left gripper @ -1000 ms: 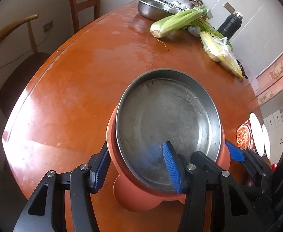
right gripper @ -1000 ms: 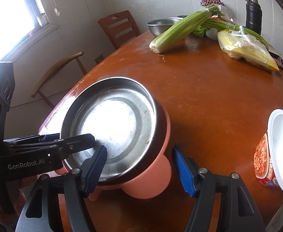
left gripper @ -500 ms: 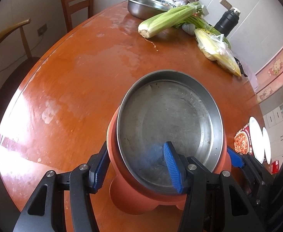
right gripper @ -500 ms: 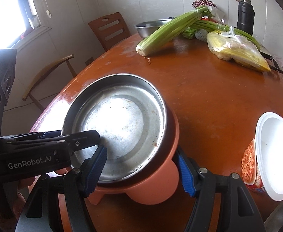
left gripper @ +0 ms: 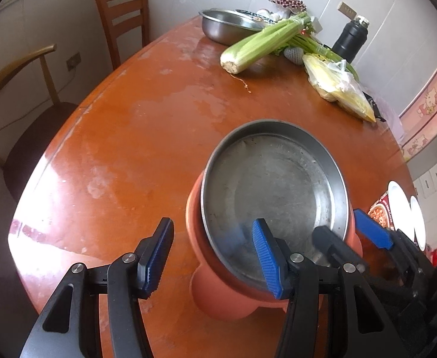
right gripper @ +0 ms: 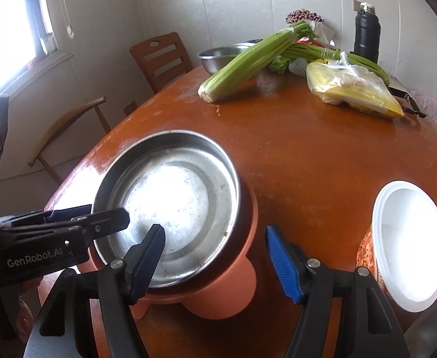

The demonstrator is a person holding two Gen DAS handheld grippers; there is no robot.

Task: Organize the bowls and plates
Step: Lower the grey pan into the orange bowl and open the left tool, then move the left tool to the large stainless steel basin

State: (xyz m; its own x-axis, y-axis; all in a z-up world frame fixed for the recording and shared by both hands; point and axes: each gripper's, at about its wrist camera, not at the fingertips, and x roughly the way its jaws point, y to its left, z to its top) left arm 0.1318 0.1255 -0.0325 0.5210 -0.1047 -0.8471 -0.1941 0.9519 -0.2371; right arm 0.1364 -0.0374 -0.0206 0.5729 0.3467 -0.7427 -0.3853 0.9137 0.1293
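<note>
- Round orange worktop (left gripper: 134, 137) in a tiled kitchen corner, celery (left gripper: 263, 41) and steel basin (left gripper: 224, 26) at the far edge.
- Steel plate (left gripper: 275, 188) nested in orange bowl (left gripper: 215, 295), near edge, just ahead of both tools.
- Left hand-held gripper (left gripper: 212, 259) spread, straddling the near-left rim, apparently not pinching.
- Right hand-held gripper (right gripper: 215, 262) spread astride the near-right rim, equally close.

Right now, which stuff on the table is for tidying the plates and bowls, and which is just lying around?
For the job:
steel plate
orange bowl under it
steel basin at the far edge

Just lying about:
celery
corn bag
black flask
noodle cup
chairs
</note>
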